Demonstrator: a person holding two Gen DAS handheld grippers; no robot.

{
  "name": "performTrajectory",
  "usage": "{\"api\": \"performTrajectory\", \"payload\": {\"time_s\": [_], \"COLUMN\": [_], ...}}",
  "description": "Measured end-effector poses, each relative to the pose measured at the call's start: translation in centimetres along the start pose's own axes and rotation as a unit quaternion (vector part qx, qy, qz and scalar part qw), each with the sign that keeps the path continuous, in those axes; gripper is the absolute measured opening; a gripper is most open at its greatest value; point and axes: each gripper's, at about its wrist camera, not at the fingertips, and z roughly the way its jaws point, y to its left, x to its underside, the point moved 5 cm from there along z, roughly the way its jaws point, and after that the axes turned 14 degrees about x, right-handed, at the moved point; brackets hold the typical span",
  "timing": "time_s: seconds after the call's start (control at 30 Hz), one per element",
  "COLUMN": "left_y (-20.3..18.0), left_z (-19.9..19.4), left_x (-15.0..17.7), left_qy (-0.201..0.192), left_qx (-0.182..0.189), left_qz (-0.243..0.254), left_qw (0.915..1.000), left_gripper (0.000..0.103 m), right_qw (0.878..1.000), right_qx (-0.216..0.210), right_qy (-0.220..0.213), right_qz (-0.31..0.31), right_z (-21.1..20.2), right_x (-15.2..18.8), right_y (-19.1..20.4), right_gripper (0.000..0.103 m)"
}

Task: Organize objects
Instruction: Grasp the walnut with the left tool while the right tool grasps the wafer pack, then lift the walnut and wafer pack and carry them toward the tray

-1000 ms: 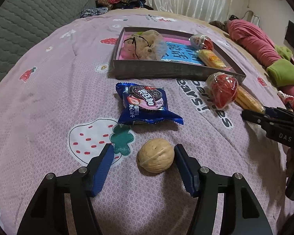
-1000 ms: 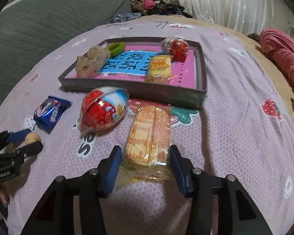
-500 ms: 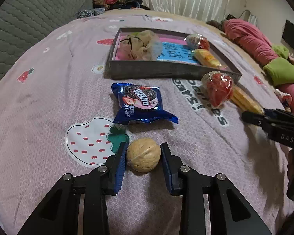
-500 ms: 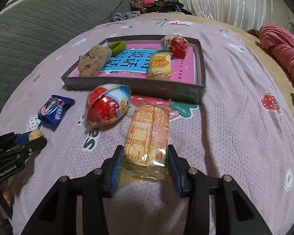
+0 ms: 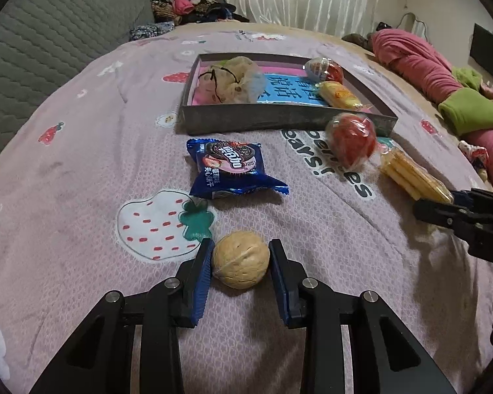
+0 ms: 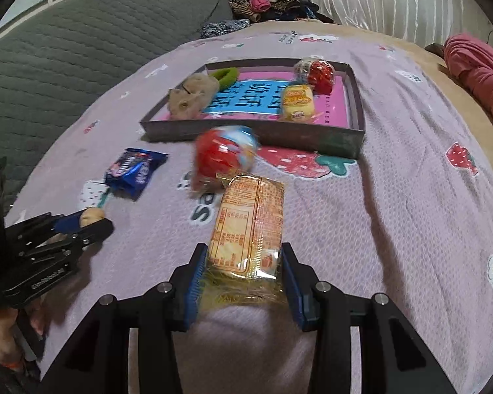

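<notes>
My left gripper [image 5: 241,256] is shut on a tan walnut [image 5: 240,264], held just over the pink strawberry bedspread. My right gripper [image 6: 244,262] is shut on a yellow cracker packet [image 6: 249,223] and holds it above the bed; the packet also shows in the left wrist view [image 5: 414,177]. A red wrapped toy egg [image 6: 225,156] lies blurred just beyond the packet. A blue cookie packet [image 5: 233,167] lies ahead of the walnut. The grey tray [image 5: 279,120] with a pink and blue floor holds a beige pouch [image 5: 233,80], another red egg [image 5: 323,68] and a yellow snack [image 5: 338,94].
A grey quilted headboard [image 6: 65,65] runs along the left. A pile of clothes [image 6: 263,0] lies at the far end. Pink and green bedding [image 5: 443,85] lies on the right. A green hair tie [image 6: 225,75] sits in the tray's far left corner.
My left gripper closed on the walnut. My right gripper tightened on the cracker packet and lifted it, and the red egg beside it shifted.
</notes>
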Motion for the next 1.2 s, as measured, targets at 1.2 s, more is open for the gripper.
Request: {"api": "performTrajectory", "payload": {"time_s": [1.2], "left_y": [-6.0], "left_z": [-13.8], "left_x": [-3.6], "left_qy": [-0.119], "left_qx": [-0.002], "left_qz": [0.037], "left_qw": [0.9922], "left_gripper": [0.034], "right_qw": [0.992], "right_qx": [-0.021], "right_qy": [-0.123], "right_qz": [0.01], "right_z": [-12.8], "right_x": [-1.5], "right_y": [2.1], "right_gripper": [0.044]}}
